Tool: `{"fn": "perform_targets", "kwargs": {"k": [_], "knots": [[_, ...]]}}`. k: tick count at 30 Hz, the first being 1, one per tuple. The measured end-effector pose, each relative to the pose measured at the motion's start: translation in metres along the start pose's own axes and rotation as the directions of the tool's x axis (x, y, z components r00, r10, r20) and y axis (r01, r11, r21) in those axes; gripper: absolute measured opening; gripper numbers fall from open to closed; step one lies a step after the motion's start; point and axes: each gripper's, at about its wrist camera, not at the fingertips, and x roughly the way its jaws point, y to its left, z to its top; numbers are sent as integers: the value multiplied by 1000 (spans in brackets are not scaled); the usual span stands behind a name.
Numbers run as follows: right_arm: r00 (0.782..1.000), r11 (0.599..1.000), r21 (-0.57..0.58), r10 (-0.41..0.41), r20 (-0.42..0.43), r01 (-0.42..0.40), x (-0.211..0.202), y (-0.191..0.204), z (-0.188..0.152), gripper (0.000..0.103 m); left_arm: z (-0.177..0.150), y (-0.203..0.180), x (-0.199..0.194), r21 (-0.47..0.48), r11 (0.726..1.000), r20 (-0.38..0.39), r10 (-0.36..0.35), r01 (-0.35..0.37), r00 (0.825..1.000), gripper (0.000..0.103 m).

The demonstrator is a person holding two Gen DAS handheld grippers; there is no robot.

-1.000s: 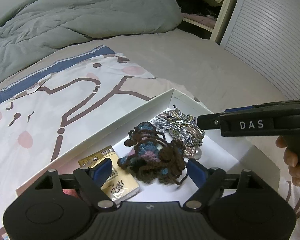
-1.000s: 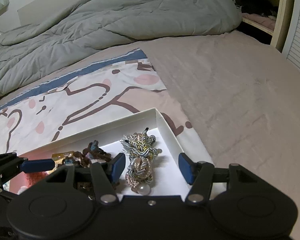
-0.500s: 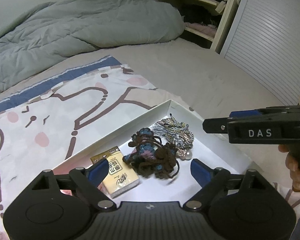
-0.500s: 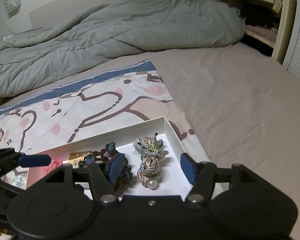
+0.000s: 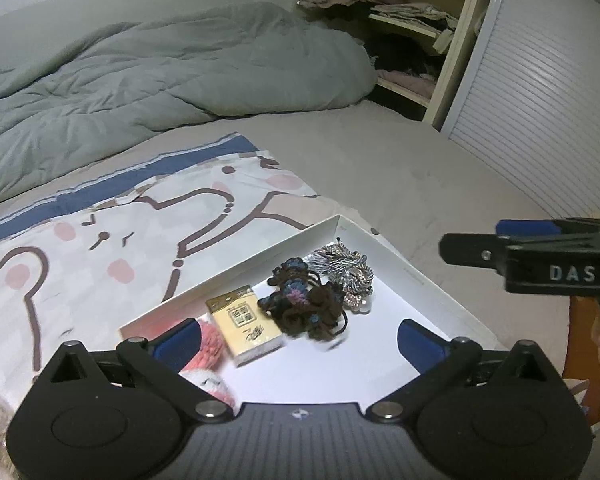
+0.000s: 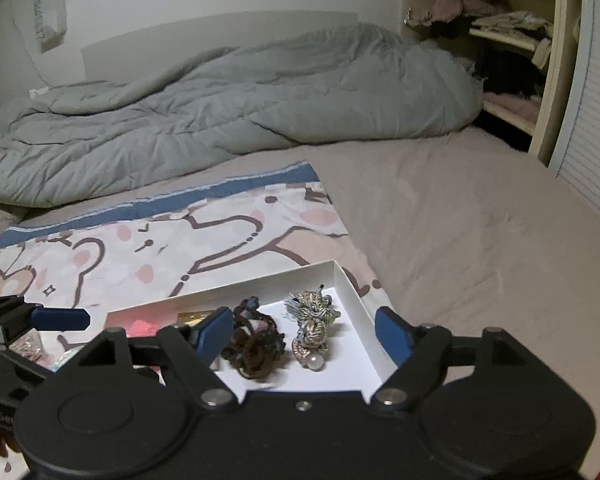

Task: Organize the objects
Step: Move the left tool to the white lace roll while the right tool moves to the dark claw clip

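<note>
White cardboard is forming the shallow box that is lying on the cartoon-printed sheet, and four things are sitting in a row inside it: a fluffy pink plush piece, a yellow tissue packet, a dark brown crocheted bundle with blue and pink patches, and a silver-blue braided cord tassel ending in a pearl bead. Both tools are hovering above the box with nothing between their blue pads. The left gripper is standing wide, its jaws having just been opening; the right gripper is standing fairly wide too, jaws likewise just opening, empty.

Several things could go wrong from here. The soft bedding is giving the box no firm footing, so a careless downward push could be tipping it. The crocheted bundle is touching the tassel (loose loops are sticking out), so lifting one could be dragging the other. More small items are lying outside the box, and the left tool is partly hiding them.

"DAS" is reading clearly on the right tool's side. The packet's printing is not legible to me.
</note>
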Motion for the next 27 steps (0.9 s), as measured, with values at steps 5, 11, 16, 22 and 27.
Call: {"fn": "perform_targets", "kwargs": {"k": [5,11,16,22,27], "knots": [[1000,1000,-15,-9,28,10,-24,7,-8,88,-8,3,-22,-23,1000,12,5,-5,1000,103],[999,999,-31,-17,45,18,-44,13,-19,96,-19,4,-42,-24,999,26,29,-29,999,103],[998,998,-51,-28,60,31,-58,18,-32,100,-27,5,-58,-31,999,45,44,-42,998,103],[996,998,-55,-27,84,31,-72,23,-46,103,-35,4,-71,-41,996,49,87,-86,995,103],[995,998,-49,-29,100,34,-83,24,-55,103,-42,6,-81,-47,995,64,94,-91,994,103]]}}
